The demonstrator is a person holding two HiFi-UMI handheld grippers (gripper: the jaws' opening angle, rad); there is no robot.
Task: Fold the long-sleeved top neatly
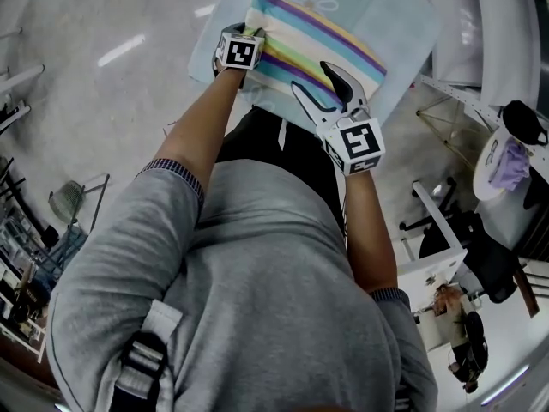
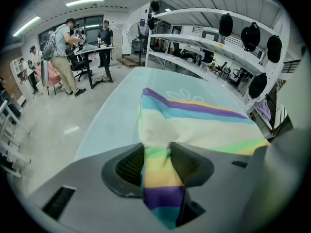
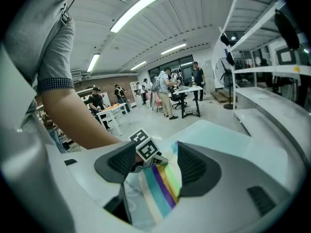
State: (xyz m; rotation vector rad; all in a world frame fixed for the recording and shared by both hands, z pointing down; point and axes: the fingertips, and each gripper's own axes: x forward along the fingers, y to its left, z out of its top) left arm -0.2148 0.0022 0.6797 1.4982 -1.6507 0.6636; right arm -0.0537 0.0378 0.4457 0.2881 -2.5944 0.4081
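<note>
The striped long-sleeved top (image 1: 317, 45) lies folded on a pale blue table (image 1: 412, 24); its bands are purple, blue, cream, green and yellow. My left gripper (image 1: 255, 34) is at the top's near left corner. In the left gripper view its jaws (image 2: 156, 152) are shut on a pinched fold of the top (image 2: 194, 123). My right gripper (image 1: 310, 75) is over the near right edge with its jaws spread. In the right gripper view the top (image 3: 160, 188) lies loose in the wide gap of that gripper (image 3: 155, 159), and the left gripper's marker cube (image 3: 146, 149) shows beyond.
White shelving (image 2: 209, 18) with dark bags runs along the table's far right side. A round white stand with purple cloth (image 1: 502, 161) stands to the right. People work at desks (image 2: 87, 47) across the room. The table's near edge is against the person's body.
</note>
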